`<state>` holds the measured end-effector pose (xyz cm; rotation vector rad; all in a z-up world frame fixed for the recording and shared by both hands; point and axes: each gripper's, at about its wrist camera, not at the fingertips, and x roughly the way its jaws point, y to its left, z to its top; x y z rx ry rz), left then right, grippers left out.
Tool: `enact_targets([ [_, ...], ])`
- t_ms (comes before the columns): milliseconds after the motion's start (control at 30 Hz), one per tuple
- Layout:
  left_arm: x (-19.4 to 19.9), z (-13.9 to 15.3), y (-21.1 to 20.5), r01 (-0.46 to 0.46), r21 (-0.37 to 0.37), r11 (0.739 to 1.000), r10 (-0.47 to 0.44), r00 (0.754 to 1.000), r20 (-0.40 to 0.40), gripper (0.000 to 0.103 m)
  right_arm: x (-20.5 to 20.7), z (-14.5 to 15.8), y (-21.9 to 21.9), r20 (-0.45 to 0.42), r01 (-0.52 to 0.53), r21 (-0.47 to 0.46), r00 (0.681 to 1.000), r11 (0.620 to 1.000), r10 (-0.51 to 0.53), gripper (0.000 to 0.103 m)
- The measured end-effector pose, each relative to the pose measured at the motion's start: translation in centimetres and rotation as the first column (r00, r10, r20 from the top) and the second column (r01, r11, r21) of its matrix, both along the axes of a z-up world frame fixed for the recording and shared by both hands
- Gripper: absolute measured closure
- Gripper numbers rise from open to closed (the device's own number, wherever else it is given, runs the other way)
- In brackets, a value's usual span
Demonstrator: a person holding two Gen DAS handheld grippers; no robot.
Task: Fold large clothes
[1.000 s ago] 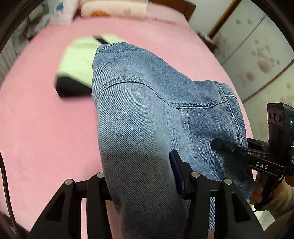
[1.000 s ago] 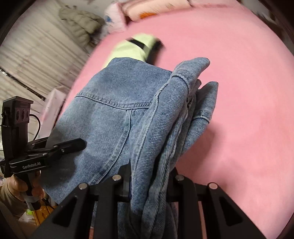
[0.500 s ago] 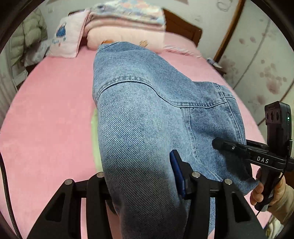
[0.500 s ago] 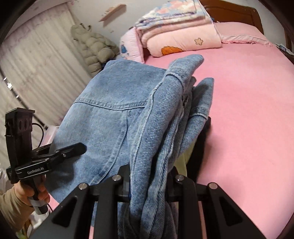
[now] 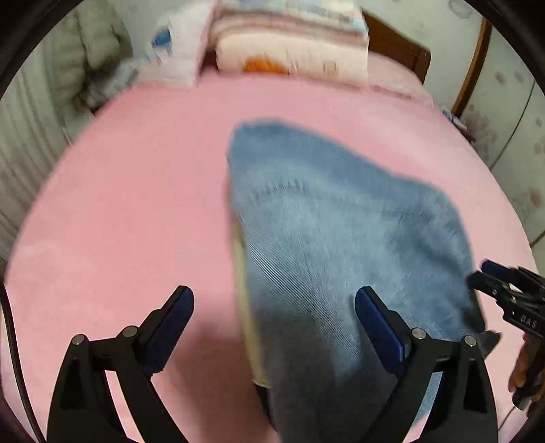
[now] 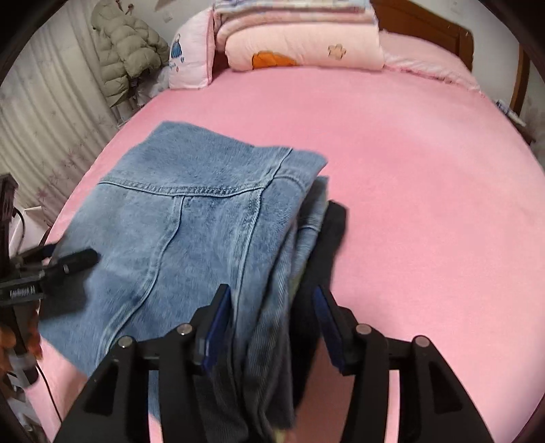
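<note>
Folded blue denim garment [image 6: 190, 231] lay on the pink bed sheet [image 6: 425, 204], stitched seams visible across the top panel, stacked layers along its right edge. In the right wrist view it ran from 6 o'clock up to about 10 o'clock. A dark black fabric piece [image 6: 327, 245] sat under the denim on that right edge, with a sliver of pale yellow-green cloth [image 5: 243, 300] peeking out on the left edge in the left wrist view (blurred, hard to read).

Right tongs [image 6: 272, 317] were partly spread, blue pads either side of the denim's thick folded edge; gap showed beside the right pad, so no firm pinch could be confirmed. Left tongs [image 5: 274, 303] were wide apart, left finger [image 5: 170, 317] over bare sheet at 7 o'clock, right finger [image 5: 381, 323] over the denim at 5 o'clock, gripping nothing.

In the left wrist view the denim [image 5: 340, 238] filled centre to 4 o'clock, motion-blurred. Right tongs appeared at 3 o'clock there, against the garment's edge. In the right wrist view the left tongs appeared at 9 o'clock, tip on or just over the denim's left side.

At 12 o'clock, a stack of folded pink and cream quilts [image 6: 299, 37] sat against the wooden headboard [image 6: 425, 24]. Beige puffer coat [image 6: 126, 44] hung at 10 o'clock.
</note>
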<state>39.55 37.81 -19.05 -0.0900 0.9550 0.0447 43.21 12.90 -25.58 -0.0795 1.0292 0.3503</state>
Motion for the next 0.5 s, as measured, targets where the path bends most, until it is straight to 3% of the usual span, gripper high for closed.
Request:
enact_targets([
  [100,-0.7,2.7,-0.6,-0.015,0.043,0.999,0.012,0.998,0.070,0.013,-1.2,3.0,-0.8,0.094,0.045,-0.014,0.995,0.999,-0.043,0.053],
  [133,-1.3,3.4,-1.1,-0.019,0.053,0.998,0.015,0.996,0.083,0.024,-1.8,3.9,-0.9,0.125,0.045,0.000,0.991,0.999,-0.044,0.053],
  [167,-1.4,3.9,-2.1,-0.016,0.055,0.998,0.012,0.997,0.079,0.042,-2.6,4.6,-1.3,0.148,0.037,0.007,0.988,0.999,-0.037,0.053],
  [200,-0.9,3.7,-2.1,-0.012,0.057,0.998,0.008,0.998,0.064,0.052,-2.8,5.0,-0.8,0.159,0.020,0.005,0.987,1.000,-0.021,0.053],
  [233,-1.3,3.4,-3.1,-0.010,0.067,0.998,0.008,0.999,0.036,0.069,-2.9,5.2,-0.2,0.160,0.006,-0.003,0.987,1.000,-0.005,0.053],
  [267,-2.0,2.6,-3.5,-0.006,0.077,0.997,0.006,1.000,0.008,0.077,-2.8,5.1,0.6,0.159,-0.004,-0.009,0.987,1.000,0.005,0.053],
  [300,-2.8,2.4,-4.0,-0.008,0.094,0.996,0.010,1.000,-0.019,0.079,-2.8,4.8,1.4,0.153,-0.025,-0.006,0.988,1.000,0.026,0.055],
  [400,-3.4,1.0,-4.8,-0.044,0.154,0.987,0.041,0.999,0.021,0.079,-2.5,3.2,3.0,0.117,-0.059,-0.005,0.991,0.998,0.059,0.077],
  [500,-3.7,0.0,-4.7,-0.062,0.169,0.984,0.058,0.998,0.030,0.078,-1.7,-0.6,3.6,0.038,-0.041,-0.065,0.998,0.997,0.043,0.085],
])
